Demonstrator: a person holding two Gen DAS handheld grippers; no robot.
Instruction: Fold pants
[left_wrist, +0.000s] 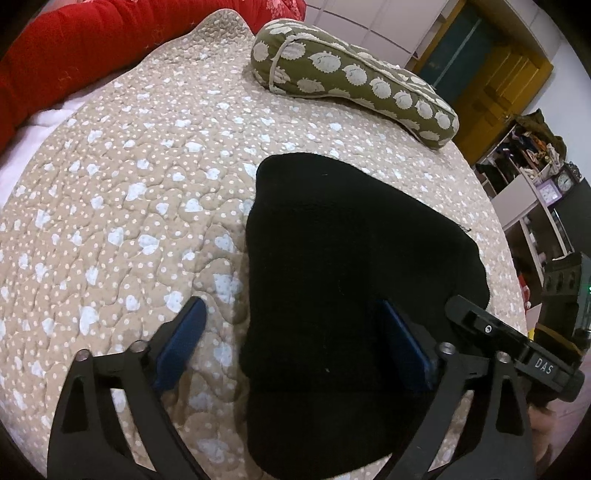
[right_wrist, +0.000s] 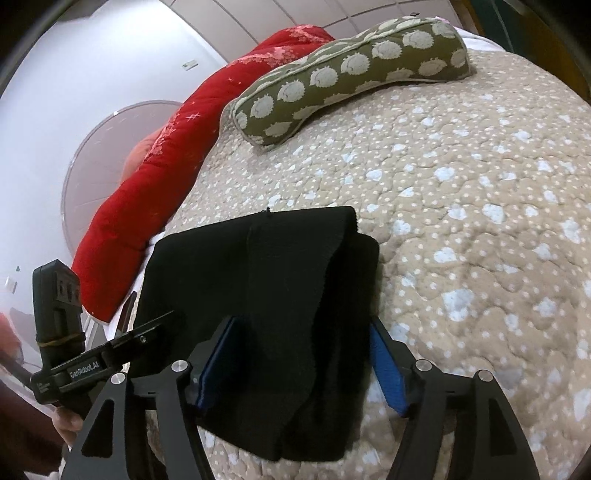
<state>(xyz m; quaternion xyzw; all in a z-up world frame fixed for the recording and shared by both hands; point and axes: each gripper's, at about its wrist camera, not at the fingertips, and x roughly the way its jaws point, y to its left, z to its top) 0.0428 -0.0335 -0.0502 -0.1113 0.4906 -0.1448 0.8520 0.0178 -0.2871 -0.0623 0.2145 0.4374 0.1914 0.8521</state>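
Observation:
The black pants lie folded into a thick rectangle on the beige quilted bed cover. My left gripper stands wide open across their near left edge. One blue pad is over the quilt, the other over the black cloth. In the right wrist view the folded pants lie flat in layers. My right gripper is open and straddles their near right part. Its left pad rests by the cloth and its right pad sits just outside the pants' right edge. Nothing is lifted.
An olive pillow with pale prints lies at the far side of the bed, also in the right wrist view. A red blanket runs along the bed's far edge. Shelves and a yellow door stand beyond the bed.

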